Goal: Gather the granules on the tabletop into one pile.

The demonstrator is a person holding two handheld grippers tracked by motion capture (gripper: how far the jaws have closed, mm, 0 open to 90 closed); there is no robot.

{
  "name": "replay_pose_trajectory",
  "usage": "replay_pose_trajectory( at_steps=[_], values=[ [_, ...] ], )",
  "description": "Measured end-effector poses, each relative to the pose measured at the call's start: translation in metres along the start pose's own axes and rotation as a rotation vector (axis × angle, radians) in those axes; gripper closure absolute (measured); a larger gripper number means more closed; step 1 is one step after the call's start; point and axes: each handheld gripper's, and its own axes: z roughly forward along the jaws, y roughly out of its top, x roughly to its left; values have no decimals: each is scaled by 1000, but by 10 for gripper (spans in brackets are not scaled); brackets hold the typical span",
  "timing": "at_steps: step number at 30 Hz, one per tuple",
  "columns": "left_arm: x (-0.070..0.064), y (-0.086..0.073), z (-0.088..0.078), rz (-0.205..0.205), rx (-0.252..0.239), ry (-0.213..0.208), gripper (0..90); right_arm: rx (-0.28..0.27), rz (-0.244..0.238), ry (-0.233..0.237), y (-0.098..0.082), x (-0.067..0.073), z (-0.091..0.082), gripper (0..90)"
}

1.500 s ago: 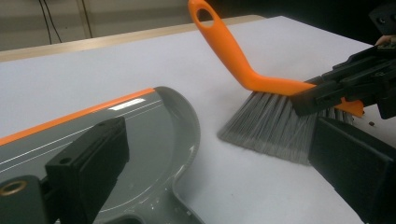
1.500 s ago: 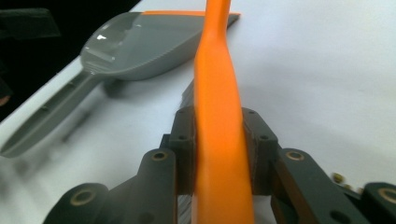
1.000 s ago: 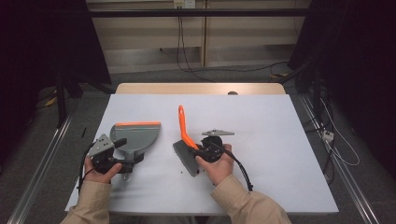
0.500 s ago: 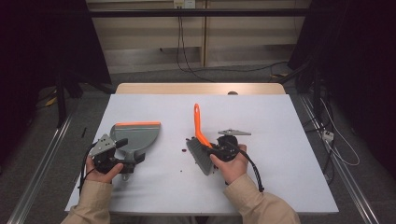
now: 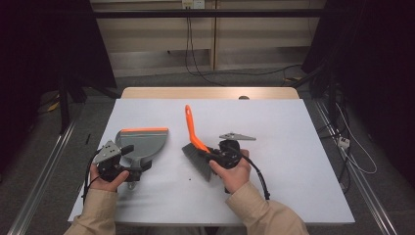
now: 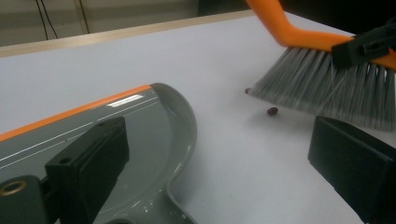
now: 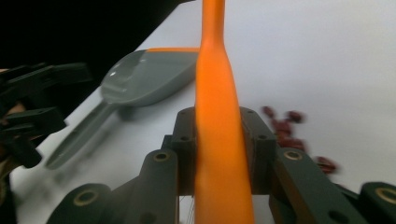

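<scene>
A grey dustpan with an orange front lip lies on the white table, left of centre. My left gripper sits at its handle end, jaws wide apart over the pan's neck, pressing nothing. My right gripper is shut on the orange handle of a hand brush. The grey bristles rest on the table. Small dark red beans lie just in front of the bristles, and several more beans lie to the right of the handle.
The table's far edge is a wooden strip. Its front edge lies just below the person's sleeves. A black cable trails from the right gripper. Dark floor with metal rails lies on both sides.
The right hand swung the brush to the right, then brought it back left toward the dustpan, the handle now leaning left. The left hand and dustpan stayed put.
</scene>
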Motion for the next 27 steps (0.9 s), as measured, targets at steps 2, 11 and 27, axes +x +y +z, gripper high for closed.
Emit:
replay_pose_trajectory(
  at_steps=[2, 11, 27],
  values=[
    [1, 0, -1, -1, -6, 4, 52, 18, 9, 36, -4, 10, 8, 711],
    [0, 1, -3, 4, -14, 5, 52, 101, -2, 19, -20, 21, 35, 708],
    [-2, 1, 0, 15, -2, 3, 52, 49, 5, -138, -16, -29, -8, 703]
  ],
)
